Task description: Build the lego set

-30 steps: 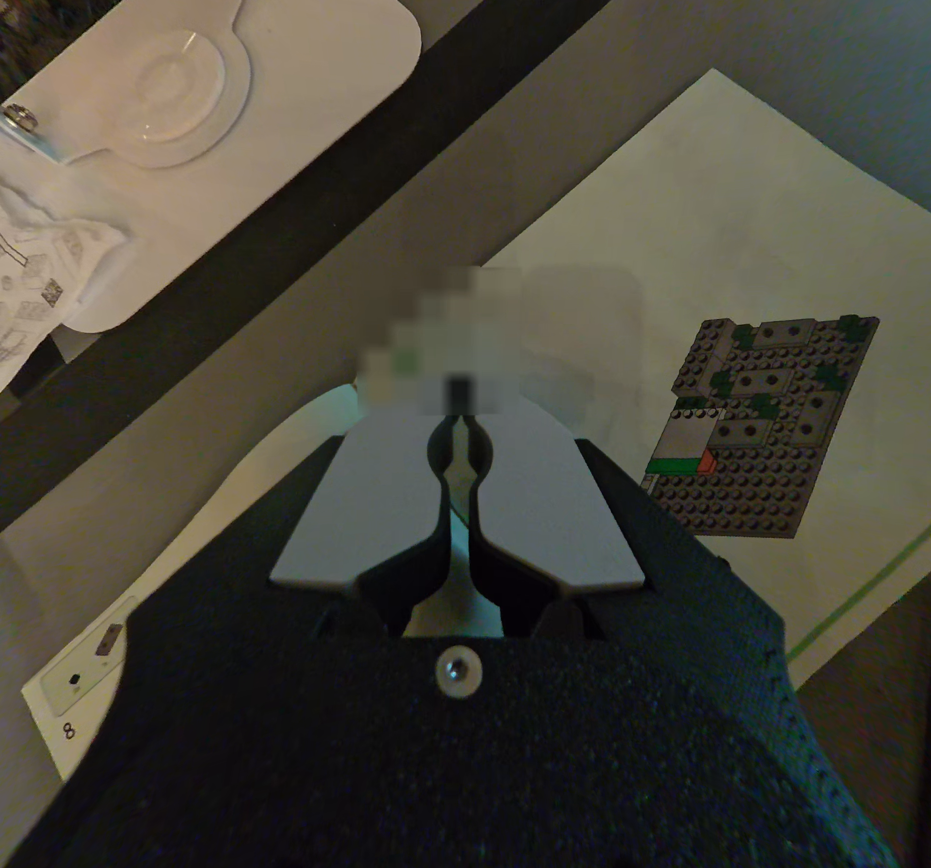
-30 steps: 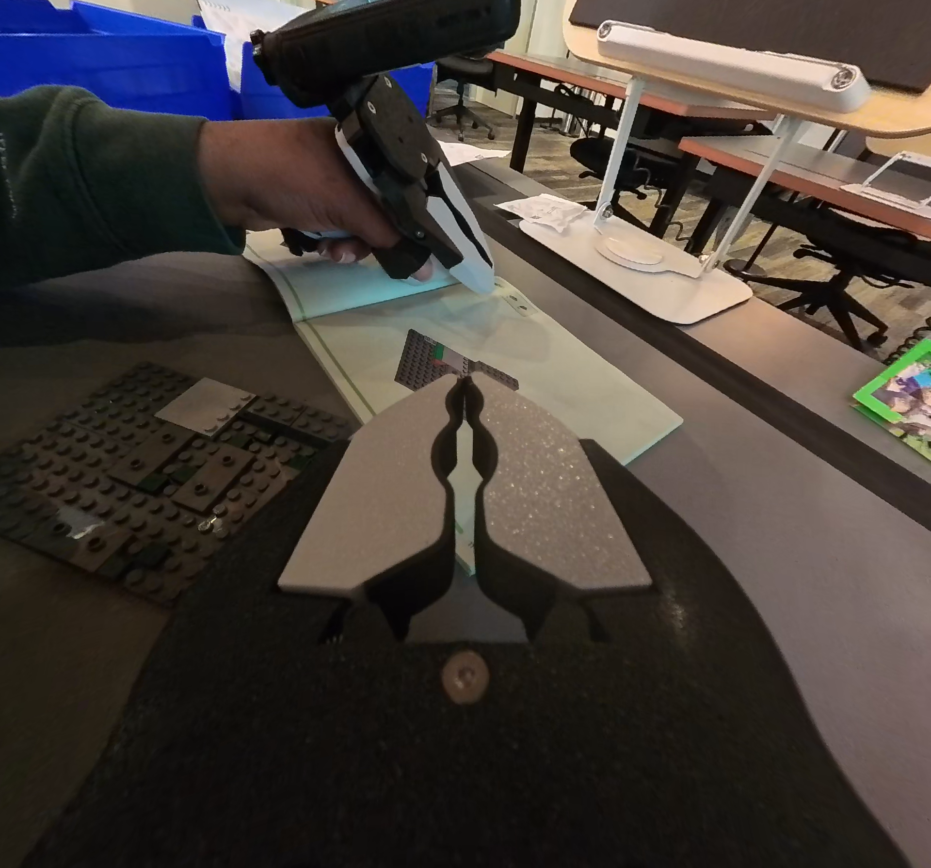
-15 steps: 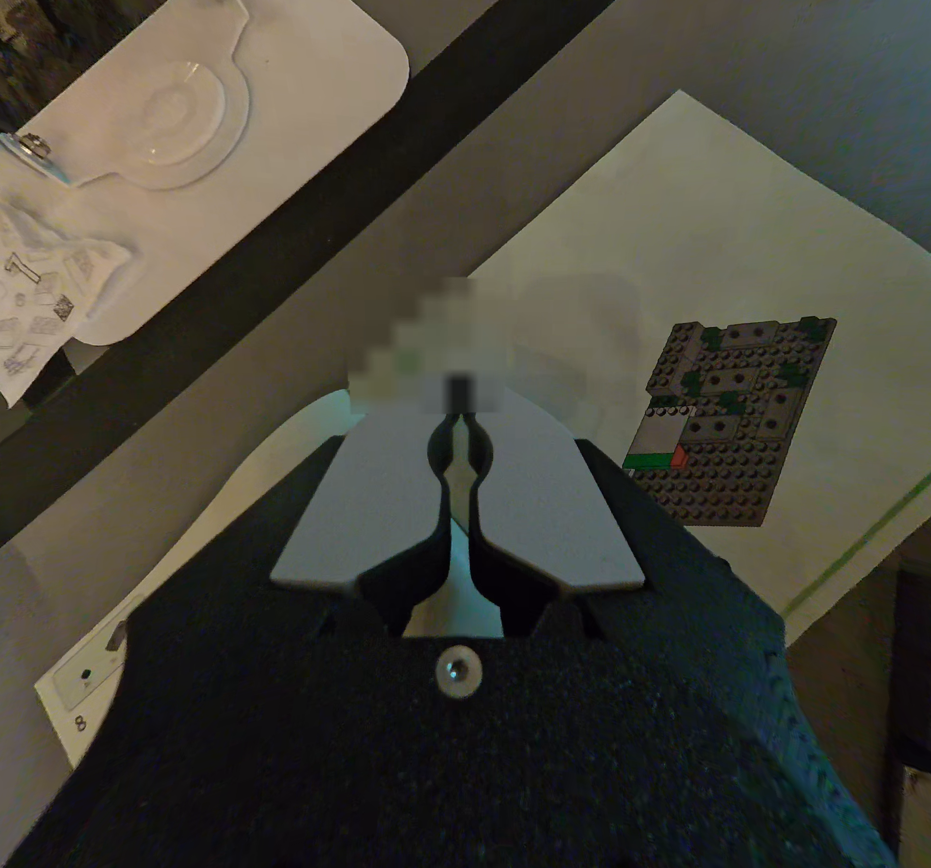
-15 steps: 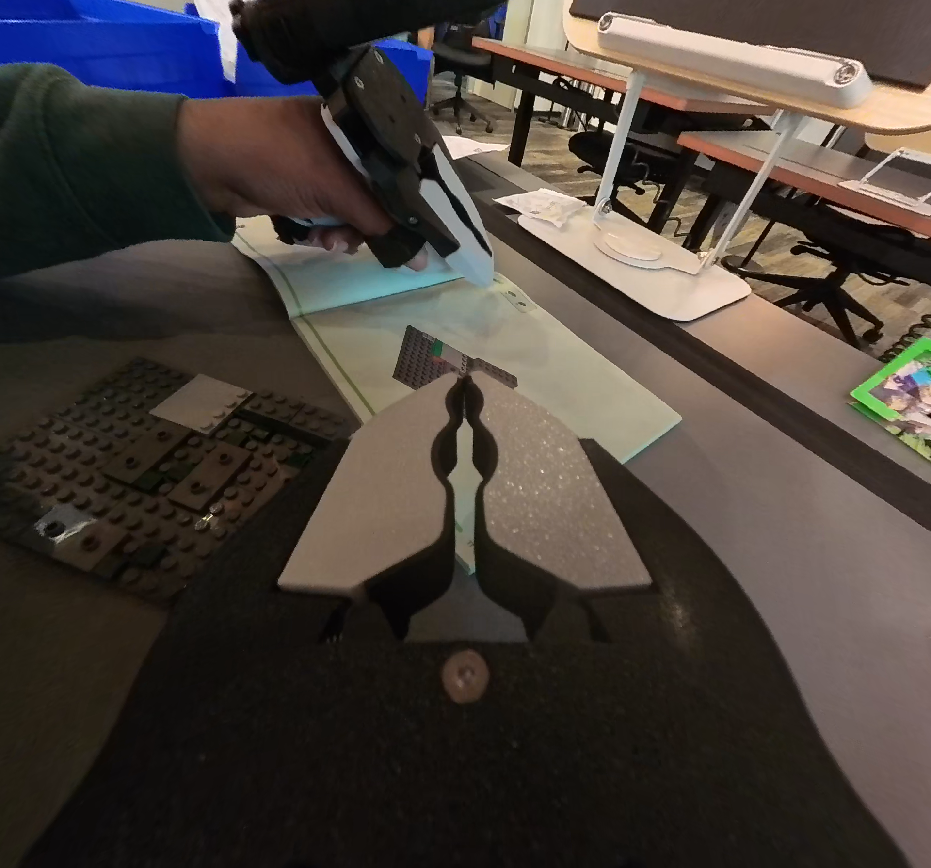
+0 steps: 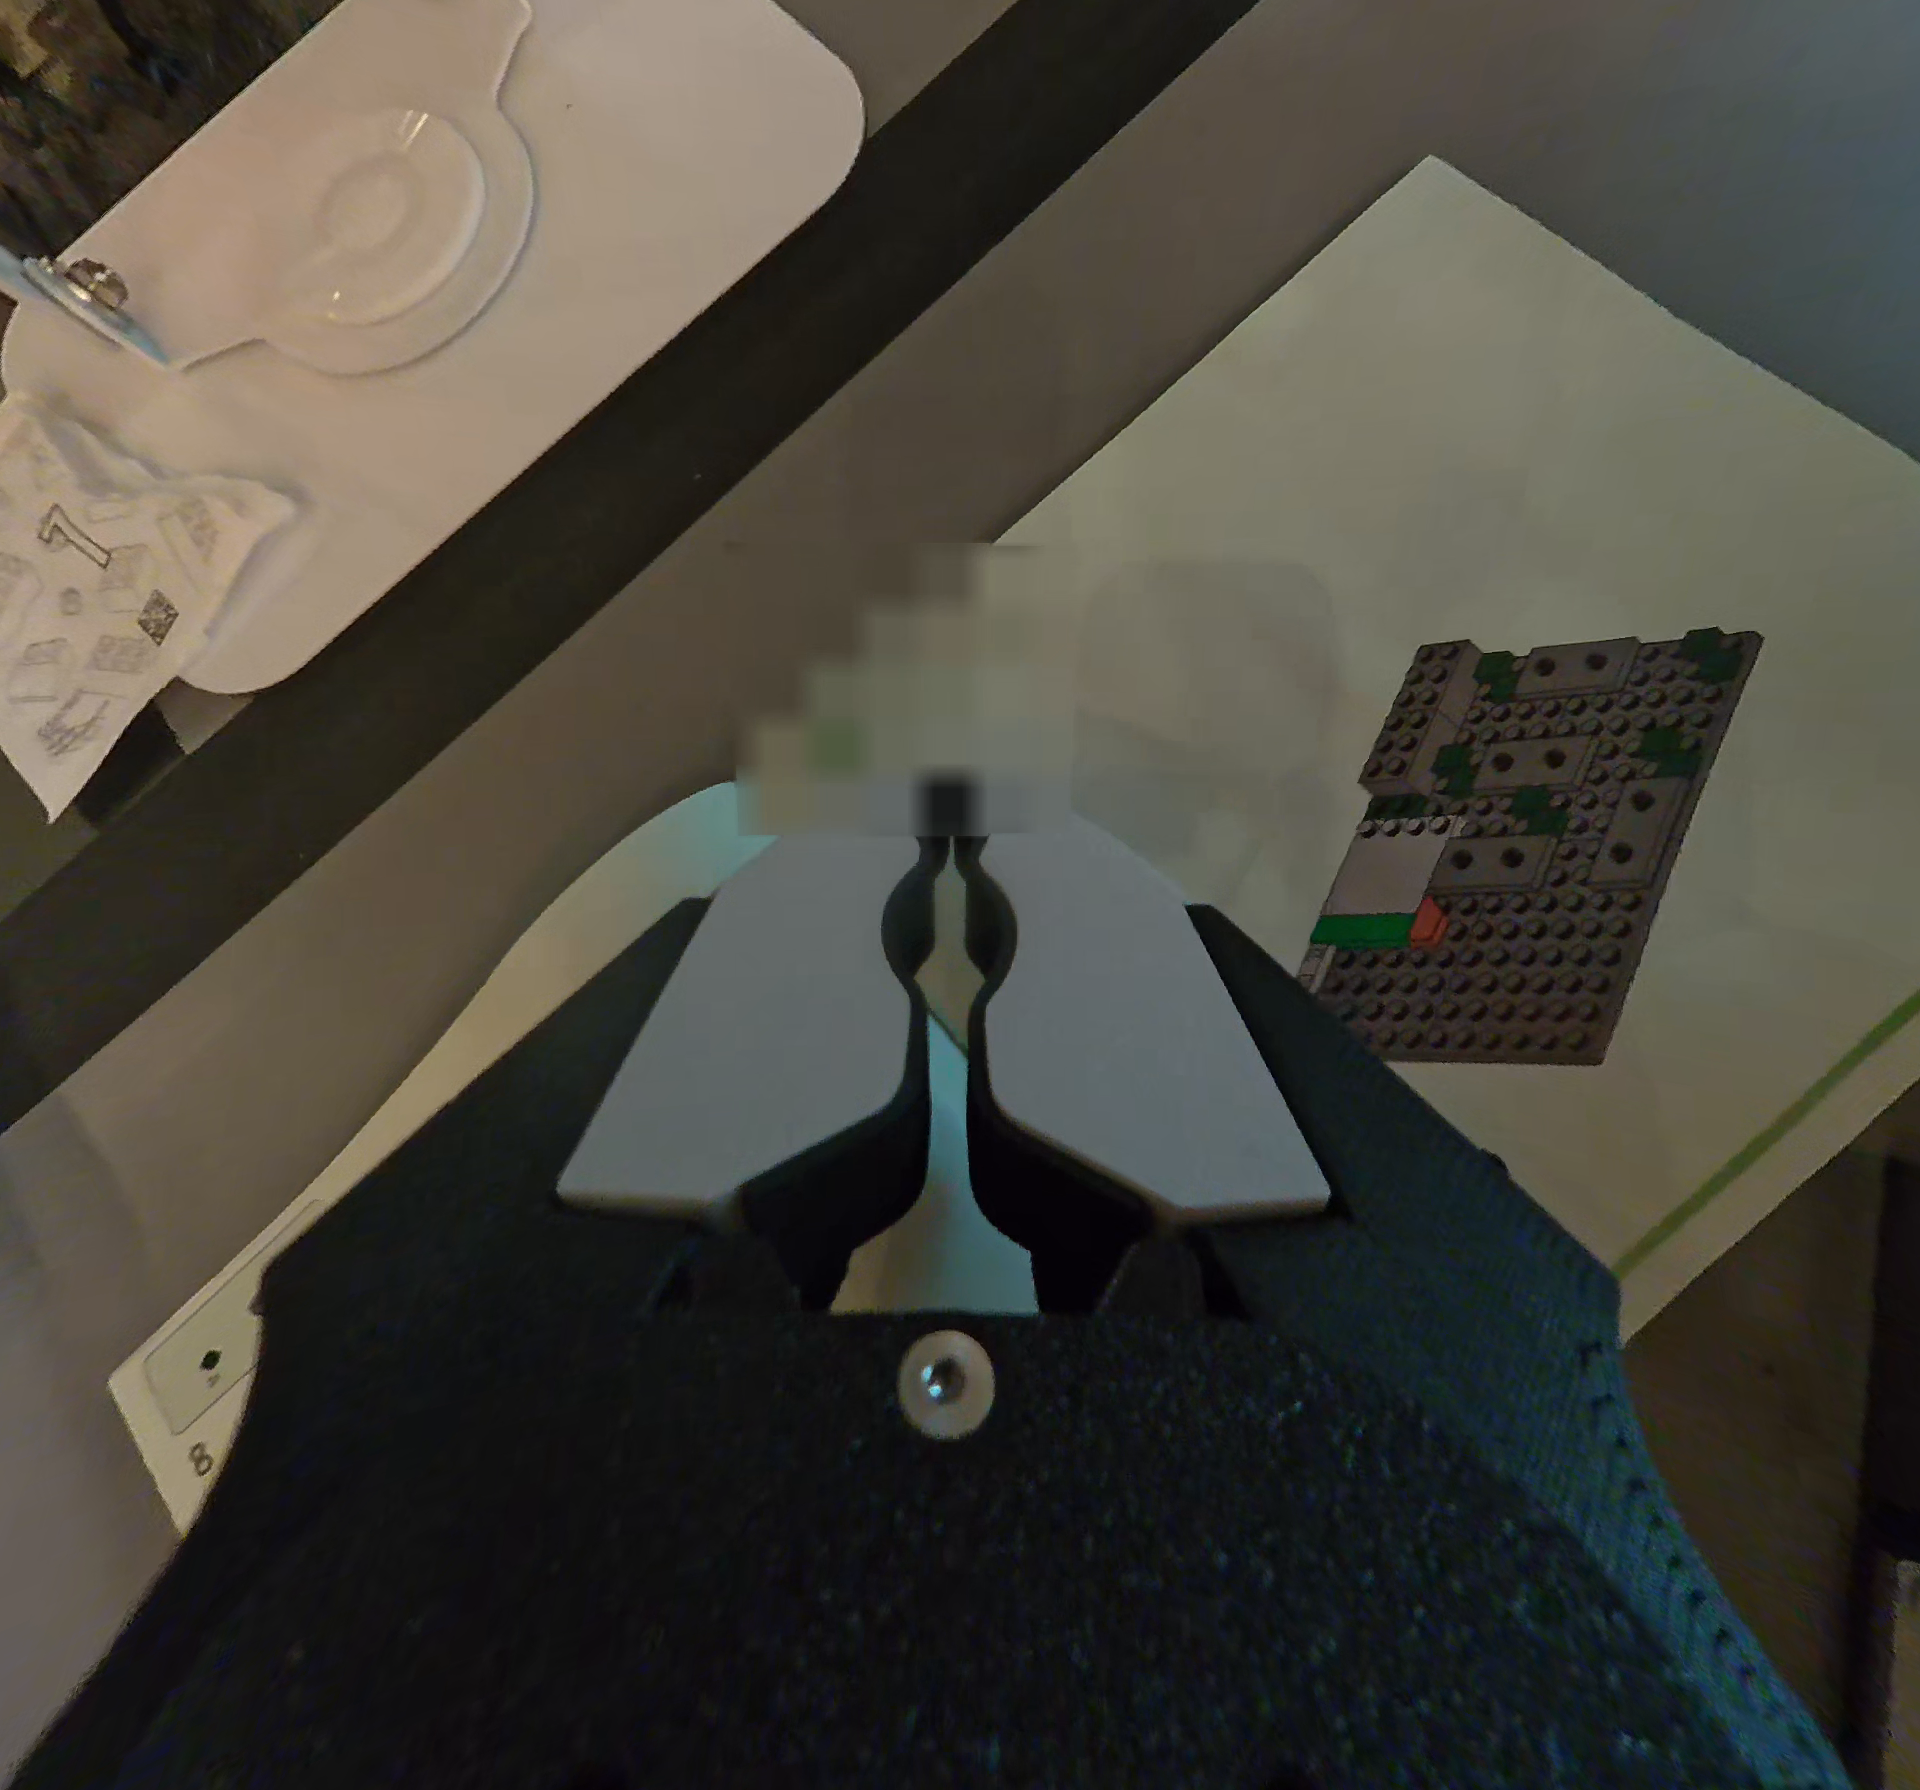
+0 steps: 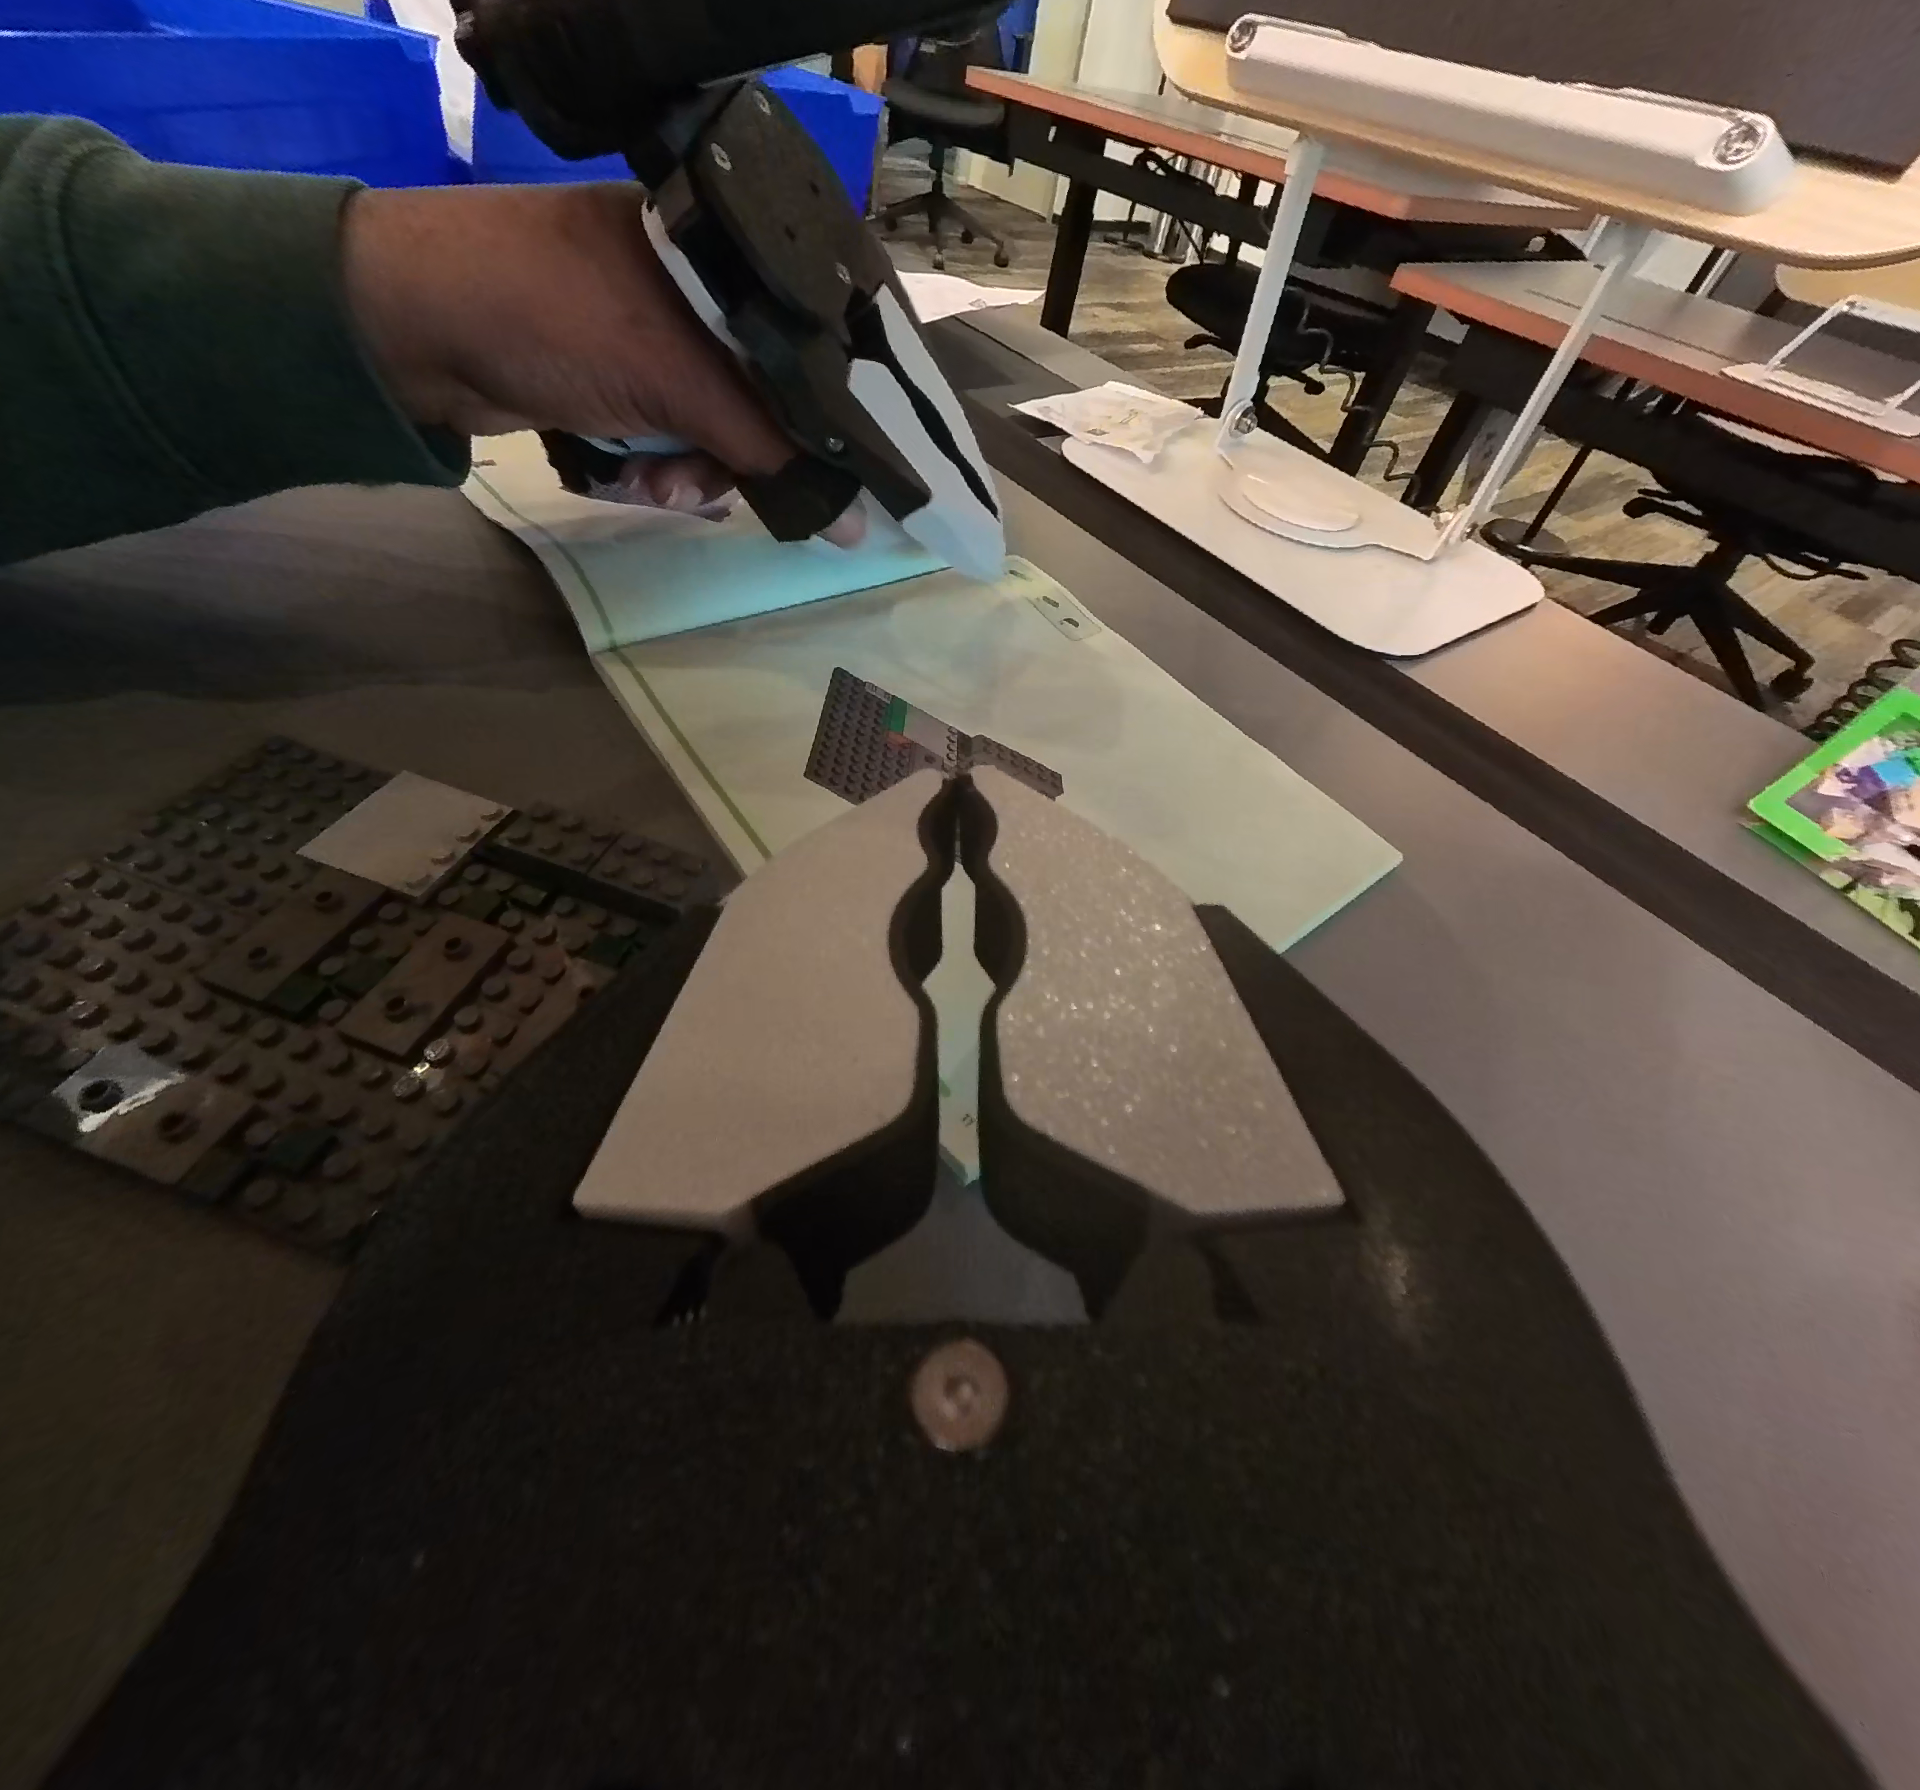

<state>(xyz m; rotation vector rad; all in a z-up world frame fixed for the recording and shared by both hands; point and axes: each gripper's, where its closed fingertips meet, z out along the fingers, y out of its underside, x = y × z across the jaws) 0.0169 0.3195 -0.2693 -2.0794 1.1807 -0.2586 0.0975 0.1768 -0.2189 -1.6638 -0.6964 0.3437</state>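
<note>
A dark lego baseplate [image 6: 260,992] with flat tiles and one light grey plate lies on the grey table at the left of the right wrist view. The open instruction booklet [image 6: 1122,805] lies behind it and also shows in the left wrist view [image 5: 1455,493]. My left gripper [image 5: 951,805] is shut. In the right wrist view its tips [image 6: 982,556] rest on the far edge of the booklet page, and a hand in a green sleeve holds it. My right gripper [image 6: 958,784] is shut and empty, held above the table in front of the booklet.
A white lamp base [image 6: 1299,535] with a plastic bag [image 6: 1112,410] on it stands on the far table, past a dark gap [image 5: 623,452]. Blue bins [image 6: 208,88] stand at the back left. A green leaflet [image 6: 1849,815] lies at the right edge. The left gripper's tips are roughly 20 cm from the right gripper's.
The left gripper has tilted and shifted slightly while its tips stay at the far edge of the booklet page. The right gripper has barely moved.
</note>
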